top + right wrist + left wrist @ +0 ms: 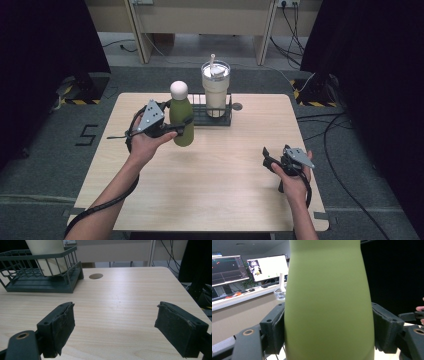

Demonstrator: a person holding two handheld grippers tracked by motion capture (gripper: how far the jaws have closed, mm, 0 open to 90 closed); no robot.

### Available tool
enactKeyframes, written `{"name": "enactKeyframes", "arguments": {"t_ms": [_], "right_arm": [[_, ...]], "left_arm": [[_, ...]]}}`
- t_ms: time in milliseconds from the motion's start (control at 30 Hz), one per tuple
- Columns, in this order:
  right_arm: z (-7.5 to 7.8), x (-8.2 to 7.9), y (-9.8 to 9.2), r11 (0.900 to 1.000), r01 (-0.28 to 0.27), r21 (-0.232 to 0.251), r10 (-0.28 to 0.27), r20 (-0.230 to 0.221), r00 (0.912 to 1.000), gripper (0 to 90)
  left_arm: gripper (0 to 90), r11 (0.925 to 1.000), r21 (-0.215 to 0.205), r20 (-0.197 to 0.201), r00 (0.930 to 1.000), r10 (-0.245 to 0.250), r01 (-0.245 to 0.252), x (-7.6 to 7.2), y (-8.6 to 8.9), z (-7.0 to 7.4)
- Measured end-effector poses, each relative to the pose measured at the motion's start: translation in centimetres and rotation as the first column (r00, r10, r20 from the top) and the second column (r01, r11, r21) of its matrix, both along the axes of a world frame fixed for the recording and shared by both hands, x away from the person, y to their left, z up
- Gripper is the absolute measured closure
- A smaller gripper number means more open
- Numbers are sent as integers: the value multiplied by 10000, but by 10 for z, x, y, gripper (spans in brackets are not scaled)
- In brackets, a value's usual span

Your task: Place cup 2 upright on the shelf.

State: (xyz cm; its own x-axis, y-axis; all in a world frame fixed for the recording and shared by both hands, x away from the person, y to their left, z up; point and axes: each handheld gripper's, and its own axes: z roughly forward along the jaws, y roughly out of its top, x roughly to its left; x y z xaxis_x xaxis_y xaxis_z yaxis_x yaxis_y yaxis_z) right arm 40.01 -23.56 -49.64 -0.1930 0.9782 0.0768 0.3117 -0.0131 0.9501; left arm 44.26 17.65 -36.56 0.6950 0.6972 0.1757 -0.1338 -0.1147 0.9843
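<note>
A green bottle [181,122] with a round cream cap hangs upright just above the table, in front of the wire basket. My left gripper [177,128] is shut on its body from the left; in the left gripper view both black pads [277,326] press the bottle [328,305] on either side. A cream tumbler [215,87] with a straw stands in the dark wire basket [223,120] at the back centre. My right gripper [268,159] rests low at the table's right side, held by a hand, its jaws apart over bare wood with nothing between the pads [63,323].
The wooden table [210,175] has a small round grommet [237,106] right of the basket. In the right gripper view the basket [62,281] holds the tumbler [46,255] at its right end. Cables lie on the floor to the right.
</note>
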Motion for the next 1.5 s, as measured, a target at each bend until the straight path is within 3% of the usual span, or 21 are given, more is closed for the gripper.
{"name": "enactKeyframes", "arguments": {"t_ms": [667, 1167, 1500], "right_arm": [[-1, 1, 1, 10000, 7, 29, -6, -52, 10000, 152], [-2, 1, 0, 10000, 37, -7, -37, -86, 10000, 152], [-3, 2, 0, 10000, 27, -17, -27, -112, 9999, 152]], "left_arm": [[243, 9989, -215, -219, 9989, 404, -409, 30, 1, -4], [244, 9964, -535, 76, 9978, 658, -653, 46, 2, 12], [244, 9934, -673, 54, 9956, 931, -925, 62, 3, 16]]}}
